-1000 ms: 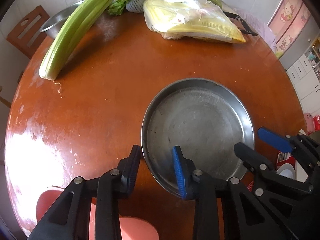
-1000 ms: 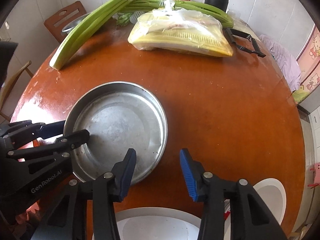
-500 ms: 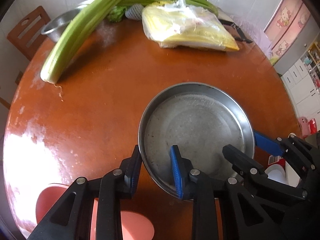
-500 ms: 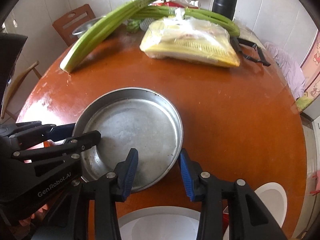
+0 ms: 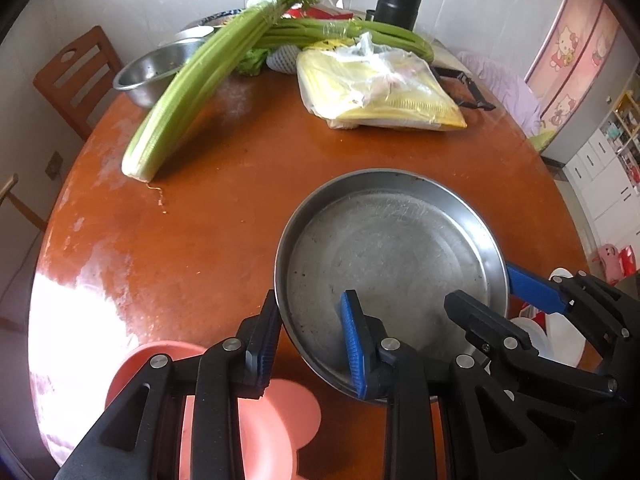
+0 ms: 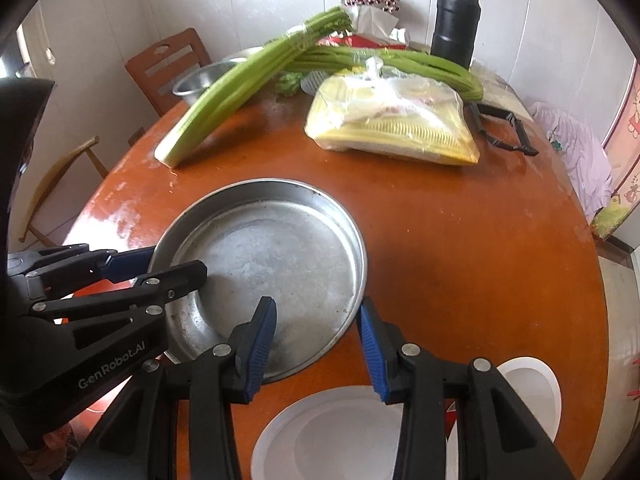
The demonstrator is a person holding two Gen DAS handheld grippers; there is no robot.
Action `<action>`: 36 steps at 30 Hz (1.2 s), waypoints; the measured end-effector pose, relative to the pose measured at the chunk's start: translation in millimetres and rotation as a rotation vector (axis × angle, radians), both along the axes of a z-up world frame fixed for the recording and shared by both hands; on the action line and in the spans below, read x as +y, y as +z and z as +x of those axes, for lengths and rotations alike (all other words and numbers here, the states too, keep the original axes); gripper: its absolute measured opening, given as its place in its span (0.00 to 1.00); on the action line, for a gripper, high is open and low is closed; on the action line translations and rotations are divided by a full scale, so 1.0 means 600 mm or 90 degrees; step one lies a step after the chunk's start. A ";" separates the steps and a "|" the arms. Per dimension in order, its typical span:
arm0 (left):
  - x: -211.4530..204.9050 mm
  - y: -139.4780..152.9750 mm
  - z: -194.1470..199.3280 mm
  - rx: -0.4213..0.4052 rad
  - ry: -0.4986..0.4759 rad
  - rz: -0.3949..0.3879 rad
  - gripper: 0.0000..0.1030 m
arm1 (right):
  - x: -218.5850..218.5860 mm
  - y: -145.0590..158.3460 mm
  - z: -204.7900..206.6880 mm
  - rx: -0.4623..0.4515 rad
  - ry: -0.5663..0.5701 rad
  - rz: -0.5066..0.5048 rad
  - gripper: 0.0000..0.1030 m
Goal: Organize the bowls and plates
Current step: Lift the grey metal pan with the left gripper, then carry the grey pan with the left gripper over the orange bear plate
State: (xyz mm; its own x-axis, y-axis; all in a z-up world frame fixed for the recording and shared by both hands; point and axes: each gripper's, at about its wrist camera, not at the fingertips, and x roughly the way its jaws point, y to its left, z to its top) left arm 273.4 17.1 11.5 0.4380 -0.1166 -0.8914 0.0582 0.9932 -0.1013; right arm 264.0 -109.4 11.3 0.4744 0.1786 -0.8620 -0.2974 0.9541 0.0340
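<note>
we have both grippers clamped on the rim of the steel pan (image 5: 394, 256), one at each side of its near edge. the left gripper (image 5: 312, 332) has its jaws squeezed close over the pan's near-left rim, one finger outside the wall and the blue pad inside. the right gripper (image 6: 316, 332) grips the near-right rim the same way, one pad inside the pan and one outside; a second ago its jaws stood a little wider with the rim not yet pinched.

the pan sits over the near part of the round orange-brown table (image 5: 224, 208), and compared with a second ago it looks raised: its near edge sits higher against the fingers and a shadow shows beneath its right side in the right wrist view. both views now take in more of the far wall and the tall black flask (image 6: 456, 20) than before.

near us, under the left gripper, lies a pink plate (image 5: 280, 412); under the right gripper are a white plate (image 6: 328, 436) and a second white dish (image 6: 536, 384) to its right. at the far side, unchanged, lie the celery bunch (image 5: 192, 92), the yellow bag (image 5: 380, 88) and a steel bowl (image 5: 148, 76) at the far left.
</note>
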 end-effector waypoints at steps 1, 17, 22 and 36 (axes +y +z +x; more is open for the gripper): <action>0.001 0.004 -0.004 -0.003 0.001 0.000 0.29 | 0.001 0.004 -0.003 -0.004 0.001 0.002 0.41; 0.040 0.061 -0.080 -0.059 0.023 -0.012 0.30 | 0.030 0.068 -0.070 -0.056 0.026 0.023 0.41; 0.060 0.069 -0.105 -0.070 0.034 -0.014 0.30 | 0.049 0.077 -0.093 -0.066 0.038 0.024 0.41; 0.135 0.056 -0.187 -0.064 0.078 -0.008 0.31 | 0.128 0.063 -0.157 -0.058 0.092 0.023 0.41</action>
